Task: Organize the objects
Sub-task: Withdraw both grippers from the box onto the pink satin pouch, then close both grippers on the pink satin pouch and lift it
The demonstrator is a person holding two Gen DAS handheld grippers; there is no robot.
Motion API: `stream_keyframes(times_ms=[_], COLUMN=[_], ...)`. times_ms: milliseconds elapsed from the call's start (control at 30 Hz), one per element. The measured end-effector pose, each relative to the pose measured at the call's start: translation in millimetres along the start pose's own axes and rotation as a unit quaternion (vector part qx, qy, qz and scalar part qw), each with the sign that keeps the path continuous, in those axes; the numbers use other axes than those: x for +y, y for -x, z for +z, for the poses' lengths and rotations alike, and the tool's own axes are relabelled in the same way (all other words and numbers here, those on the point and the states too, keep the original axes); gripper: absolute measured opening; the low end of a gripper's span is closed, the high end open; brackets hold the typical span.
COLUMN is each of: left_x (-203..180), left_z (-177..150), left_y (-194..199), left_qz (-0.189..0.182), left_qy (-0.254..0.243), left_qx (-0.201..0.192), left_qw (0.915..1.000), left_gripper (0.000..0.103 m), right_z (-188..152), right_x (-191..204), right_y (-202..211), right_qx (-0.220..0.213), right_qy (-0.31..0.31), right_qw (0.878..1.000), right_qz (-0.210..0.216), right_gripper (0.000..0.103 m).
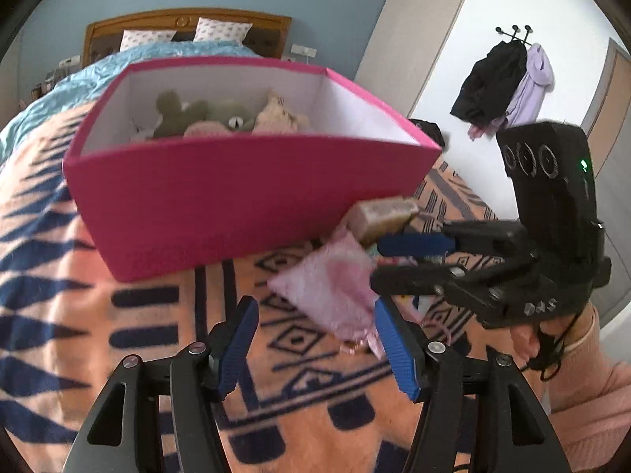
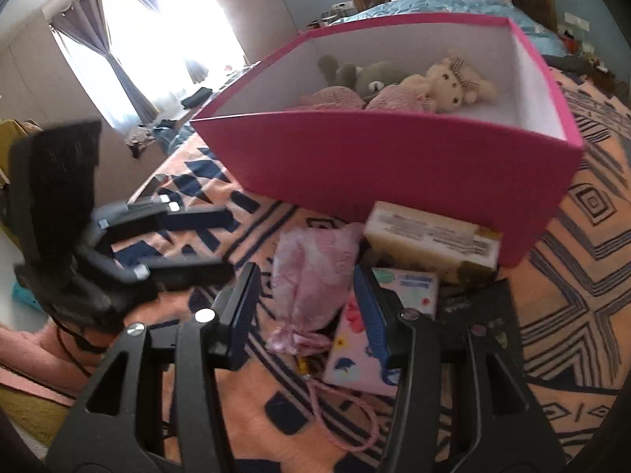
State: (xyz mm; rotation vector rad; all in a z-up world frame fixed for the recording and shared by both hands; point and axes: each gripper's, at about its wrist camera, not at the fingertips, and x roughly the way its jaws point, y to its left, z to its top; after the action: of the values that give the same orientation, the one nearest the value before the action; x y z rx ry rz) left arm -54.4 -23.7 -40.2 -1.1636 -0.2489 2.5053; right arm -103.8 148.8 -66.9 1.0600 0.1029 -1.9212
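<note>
From the left wrist, the left gripper (image 1: 315,339) is spread wide above the patterned blanket (image 1: 79,295) on the bed, the pink pouch (image 1: 327,283) lying just ahead of it beside the pink box (image 1: 221,205) that holds plush toys (image 1: 221,118), while the right gripper (image 1: 374,260) reaches in from the right, its fingers parted, perhaps touching the pouch. From the right wrist, the right gripper (image 2: 305,307) is spread around the pink pouch (image 2: 311,272), with a tan block (image 2: 430,240) against the box (image 2: 394,165) and a flowered card (image 2: 355,358) beside it.
</note>
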Motion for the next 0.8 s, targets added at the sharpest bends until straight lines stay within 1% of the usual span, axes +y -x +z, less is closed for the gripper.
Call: stream_keyframes(times_ms=[167,333,367,400,433,600,667,800], left_x=[2,2,1,1,1,0,-1,-8], left_z=[-9,-12,-14,-15,-16,-17,-15,-12], left_y=[-6,-13,-15,-17,-18,-22,-21,-15], left_qz=[-0.008,-0.022,-0.024,-0.028,-0.032,-0.039,-0.05,-0.06], left_qy=[0.008,0.011,0.013,0.014,0.015,0.02,0.024,0.023], left_qx=[0.01,0.021,0.023,0.025,0.028,0.032,0.032,0.023], left_qw=[0.9999,0.9995,0.9994,0.9992,0.999,0.9985,0.9979,0.9977], left_gripper=[0.063,0.063,0.063,0.063,0.063,0.063,0.063,0.063], right_z=[3,8,7,7,6,2,3,5], right_x=[2,9,9,9,7,5,4,7], right_y=[-19,-25,-26,-28,-28,-19,-12,11], right_qx=[0.023,0.024,0.025,0.03,0.034,0.021,0.01,-0.024], right_qy=[0.0,0.015,0.016,0.019,0.015,-0.002,-0.013,-0.027], right_qw=[1.0,0.999,0.999,0.999,0.999,1.0,1.0,0.999], right_qz=[-0.005,-0.015,-0.019,-0.022,-0.018,0.005,0.017,0.035], right_gripper=[0.051,0.051,0.042,0.026,0.023,0.02,0.019,0.018])
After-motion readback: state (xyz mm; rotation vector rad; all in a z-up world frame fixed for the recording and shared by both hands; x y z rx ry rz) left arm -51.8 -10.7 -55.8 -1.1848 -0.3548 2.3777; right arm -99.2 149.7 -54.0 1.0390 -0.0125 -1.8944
